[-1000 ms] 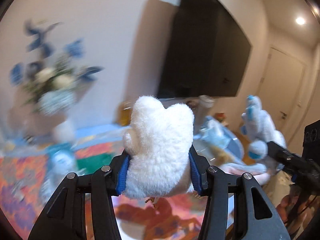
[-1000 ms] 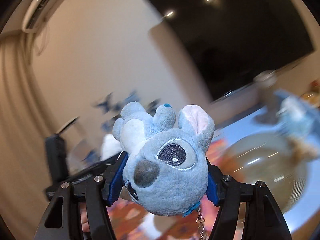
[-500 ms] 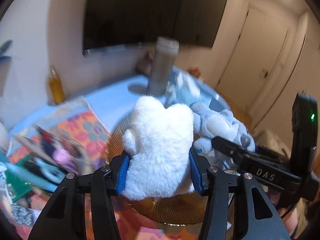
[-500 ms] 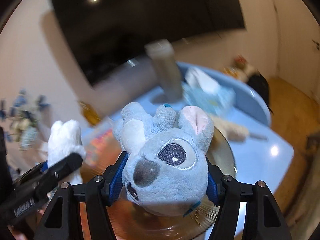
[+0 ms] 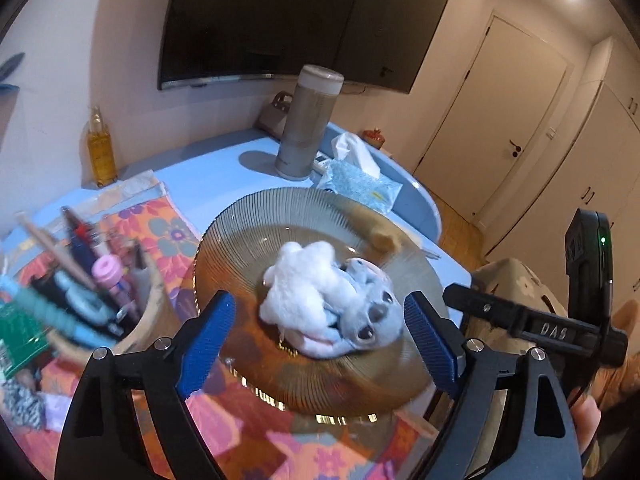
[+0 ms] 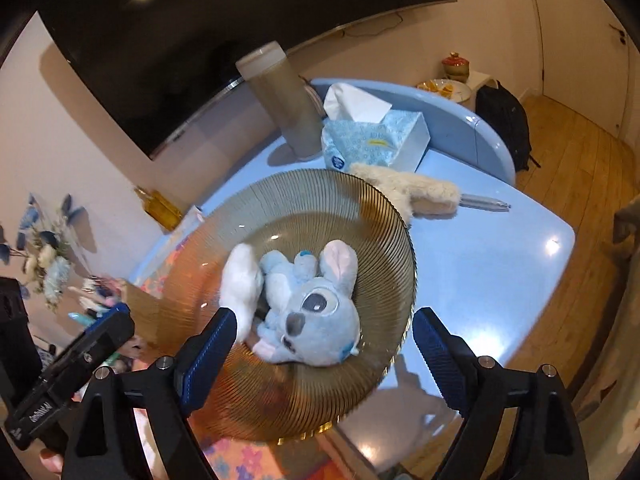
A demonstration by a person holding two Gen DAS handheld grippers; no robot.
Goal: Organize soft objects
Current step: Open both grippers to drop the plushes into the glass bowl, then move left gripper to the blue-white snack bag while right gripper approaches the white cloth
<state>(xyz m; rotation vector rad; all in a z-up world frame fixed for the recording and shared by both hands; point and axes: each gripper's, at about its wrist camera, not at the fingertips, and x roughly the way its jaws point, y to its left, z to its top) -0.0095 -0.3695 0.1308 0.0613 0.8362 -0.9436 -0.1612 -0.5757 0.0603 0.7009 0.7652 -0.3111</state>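
Now white plush (image 5: 304,288), blue plush (image 6: 316,312) touching mid-plate (image 6: 384,208), rim clear, jaws just opened.

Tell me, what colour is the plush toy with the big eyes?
Light blue plush toy, with pink inside its ear; clearest in the right wrist view.

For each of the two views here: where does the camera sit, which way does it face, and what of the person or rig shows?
Left wrist: on the left gripper, facing down at the ribbed plate; its open blue fingers, the right gripper and a fingertip show.
Right wrist: on the right gripper, facing down at the plate; open fingers, the left gripper at lower left.
Shared: white plush, blue plush, tissue box, tall canister.
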